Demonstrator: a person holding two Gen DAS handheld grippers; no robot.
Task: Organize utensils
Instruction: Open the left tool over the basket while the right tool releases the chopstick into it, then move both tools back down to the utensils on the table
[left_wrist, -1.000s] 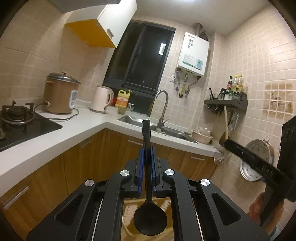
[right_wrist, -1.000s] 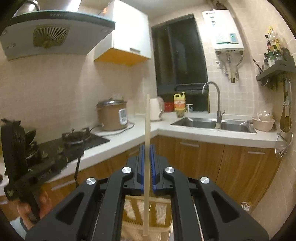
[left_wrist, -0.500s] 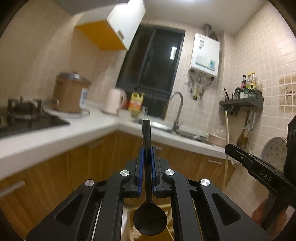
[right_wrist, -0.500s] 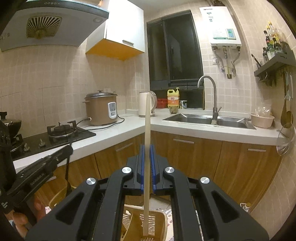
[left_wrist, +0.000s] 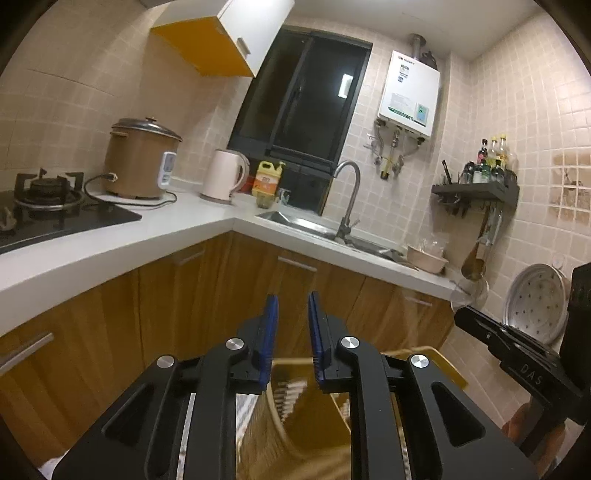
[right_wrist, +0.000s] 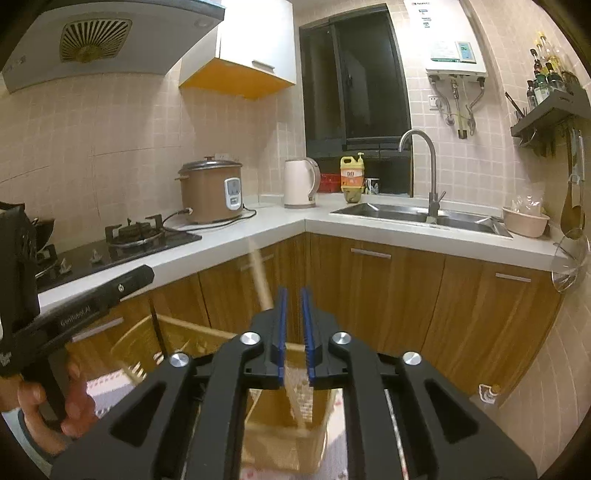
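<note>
My left gripper is open and empty; the black spoon it held is out of sight. Below it lies a yellow slotted basket. My right gripper is open too. A pale wooden chopstick shows as a blur, tilted left just beyond its jaws, free of them, over the same basket. The left gripper also shows at the left of the right wrist view, and the right gripper at the right of the left wrist view.
An L-shaped white counter carries a gas hob, a brown rice cooker, a kettle and a sink with a tap. Wooden cabinets stand below. A wall shelf with hanging utensils is at the right.
Both grippers have opened. The black spoon has left the left jaws and gone from view. The chopstick has left the right jaws and is dropping, tilted left, toward the basket.
</note>
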